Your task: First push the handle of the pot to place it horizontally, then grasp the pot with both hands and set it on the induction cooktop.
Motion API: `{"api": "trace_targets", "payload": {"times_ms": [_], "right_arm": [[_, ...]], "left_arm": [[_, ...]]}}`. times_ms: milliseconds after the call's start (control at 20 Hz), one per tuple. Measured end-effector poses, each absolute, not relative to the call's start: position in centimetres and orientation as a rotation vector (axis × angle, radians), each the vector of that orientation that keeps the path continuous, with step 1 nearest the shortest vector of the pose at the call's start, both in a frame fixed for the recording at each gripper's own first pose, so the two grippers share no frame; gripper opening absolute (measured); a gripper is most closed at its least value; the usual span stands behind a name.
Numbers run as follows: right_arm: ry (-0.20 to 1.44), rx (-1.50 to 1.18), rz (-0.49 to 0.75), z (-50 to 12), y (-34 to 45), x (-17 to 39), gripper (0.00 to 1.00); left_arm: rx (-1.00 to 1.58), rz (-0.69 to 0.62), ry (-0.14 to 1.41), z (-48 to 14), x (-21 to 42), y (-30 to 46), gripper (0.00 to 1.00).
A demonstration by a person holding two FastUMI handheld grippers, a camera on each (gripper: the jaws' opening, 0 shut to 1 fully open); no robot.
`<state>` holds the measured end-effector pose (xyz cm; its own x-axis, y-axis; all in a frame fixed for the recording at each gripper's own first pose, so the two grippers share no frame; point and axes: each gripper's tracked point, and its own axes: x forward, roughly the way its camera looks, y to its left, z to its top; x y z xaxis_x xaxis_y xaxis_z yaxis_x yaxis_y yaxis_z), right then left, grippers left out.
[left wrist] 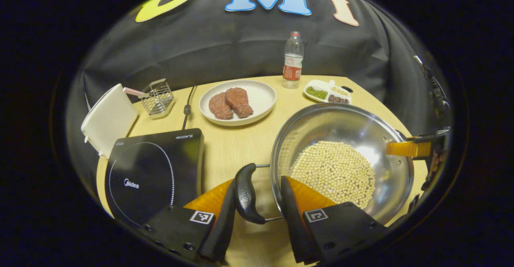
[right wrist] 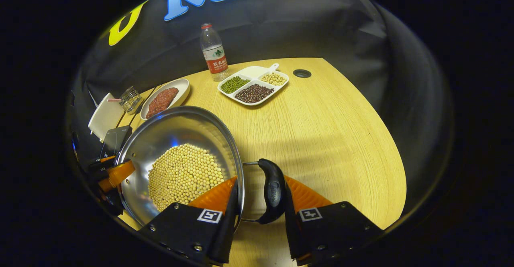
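1. The pot [left wrist: 341, 158], filled with pale beans, is on the worktop [right wrist: 321, 118] just right of the cooktop [left wrist: 154, 170].
2. Its two black handles lie on opposite sides, so the long axis runs left to right between the grippers.
3. Left gripper [left wrist: 257, 202]: jaws straddle the left handle [left wrist: 245, 194], not closed on it.
4. Right gripper [right wrist: 261, 202]: jaws straddle the right handle [right wrist: 274, 190], one finger over the rim.

left gripper view: close, pot's [left wrist: 341, 146] left | right gripper view: opposite | shared: pot
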<state>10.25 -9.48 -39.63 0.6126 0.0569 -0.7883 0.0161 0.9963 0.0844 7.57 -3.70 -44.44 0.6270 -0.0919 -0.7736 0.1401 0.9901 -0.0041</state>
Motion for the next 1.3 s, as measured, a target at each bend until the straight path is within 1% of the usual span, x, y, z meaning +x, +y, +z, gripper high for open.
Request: {"api": "trace_targets", "payload": {"times_ms": [100,150,300,350,600,650,850,900,950,1300], "right_arm": [[0.914,0.081,0.025,-39.6,-9.4,10.3,0.55],[0.916,0.080,0.027,-39.6,-9.4,10.3,0.55],[0.918,0.076,0.030,-39.2,-9.3,10.2,0.55],[0.913,0.085,0.030,-38.9,-9.1,10.1,0.55],[0.905,0.104,0.033,-36.8,-8.2,9.5,0.55],[0.898,0.101,0.030,-36.2,-8.0,9.3,0.54],[0.884,0.074,0.027,-34.3,-6.7,8.6,0.55],[0.883,0.072,0.027,-33.9,-6.3,8.5,0.55],[0.886,0.075,0.027,-33.7,-5.8,8.3,0.55],[0.883,0.079,0.054,-32.7,-1.4,7.9,0.55]], "left_arm": [[0.061,-0.133,0.881,-44.4,7.6,-3.7,0.71],[0.058,-0.134,0.880,-44.3,7.7,-3.7,0.68],[0.043,-0.131,0.897,-44.3,7.5,-3.6,0.67],[0.048,-0.128,0.893,-43.9,7.6,-3.4,0.63],[0.056,-0.128,0.865,-41.0,7.5,-2.7,0.63],[0.053,-0.129,0.867,-40.5,7.3,-2.5,0.67],[0.053,-0.127,0.861,-39.1,6.8,-1.1,0.67],[0.051,-0.126,0.861,-38.8,6.7,-0.8,0.63],[0.052,-0.124,0.856,-38.4,6.6,-0.3,0.67],[0.061,-0.089,0.846,-37.1,5.6,4.4,0.67]]}}
